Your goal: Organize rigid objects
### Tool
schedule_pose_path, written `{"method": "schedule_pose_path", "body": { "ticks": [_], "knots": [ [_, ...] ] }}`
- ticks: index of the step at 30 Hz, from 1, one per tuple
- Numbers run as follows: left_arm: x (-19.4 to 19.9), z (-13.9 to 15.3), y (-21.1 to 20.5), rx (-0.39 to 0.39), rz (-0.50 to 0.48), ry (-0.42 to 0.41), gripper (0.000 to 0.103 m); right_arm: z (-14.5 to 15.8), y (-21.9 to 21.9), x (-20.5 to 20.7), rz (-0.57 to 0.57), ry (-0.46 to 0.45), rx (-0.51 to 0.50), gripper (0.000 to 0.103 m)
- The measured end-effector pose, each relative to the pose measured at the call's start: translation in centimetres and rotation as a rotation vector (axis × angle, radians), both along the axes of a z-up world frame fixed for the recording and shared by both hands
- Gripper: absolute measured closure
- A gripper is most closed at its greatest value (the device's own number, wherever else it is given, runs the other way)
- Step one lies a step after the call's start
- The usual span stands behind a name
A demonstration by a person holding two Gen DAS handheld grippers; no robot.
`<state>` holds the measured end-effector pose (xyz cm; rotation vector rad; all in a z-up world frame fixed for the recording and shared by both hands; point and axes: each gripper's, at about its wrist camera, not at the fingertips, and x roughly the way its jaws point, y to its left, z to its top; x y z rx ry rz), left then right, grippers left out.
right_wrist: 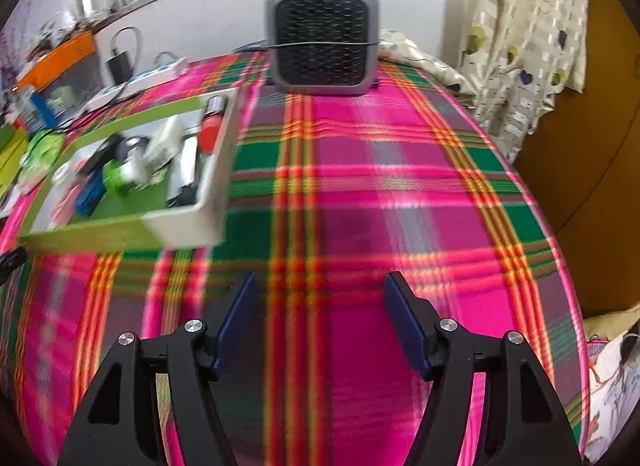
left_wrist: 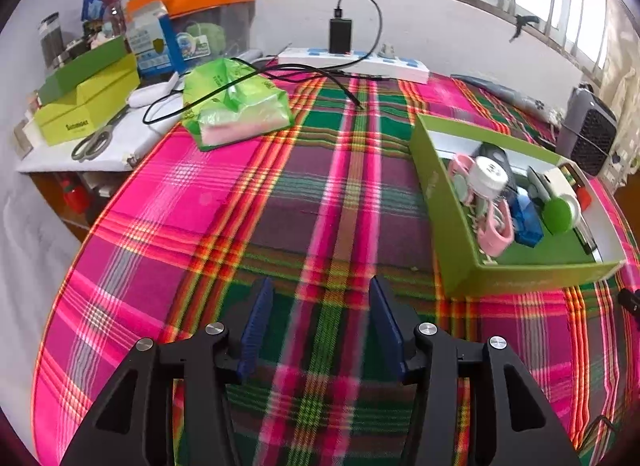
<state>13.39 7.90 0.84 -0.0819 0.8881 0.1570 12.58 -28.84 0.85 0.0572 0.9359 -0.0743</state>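
Both claws hang empty over the plaid cloth, jaws apart: the left claw with bare cloth between its pads, the right claw likewise. The surface looks like a bed, not a bench.

The task's things already lie in the green box, ahead and to the right of the left claw, ahead and to the left of the right claw. In it are pink bands, a white cap, a blue block, a green-and-white roll and a red-ended tube against the far white wall. No loose rigid thing shows on the cloth near either claw, so the sorting seems close to done, or the next piece lies out of view.

Risks, as I judge them: the box is light card on soft bedding, so a claw that clips its wall could tip or slide it and spill the pile. The contents are heaped and overlapping, so reaching in for one could drag its neighbours. The right view is smeared, which suggests quick movement near the box.

Around: a fan heater straight ahead of the right claw; a green bag, black cable and power strip ahead of the left claw, the cable trailing onto the cloth where a claw could snag it. Scissors and boxes sit far left on a side shelf.
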Motion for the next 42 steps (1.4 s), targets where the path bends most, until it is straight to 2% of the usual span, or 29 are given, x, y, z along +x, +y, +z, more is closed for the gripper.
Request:
{"method": "schedule_pose_path", "body": {
  "ticks": [11, 42],
  "knots": [
    [1.6, -0.1, 1.4, 0.024, 0.019, 0.004, 0.053, -0.1, -3.4, 2.4, -0.068, 0.001, -0.003, 0.034],
    [1.7, -0.1, 1.4, 0.035, 0.018, 0.006, 0.053, -0.1, -3.1, 2.4, -0.068, 0.002, -0.01, 0.034]
  ]
}}
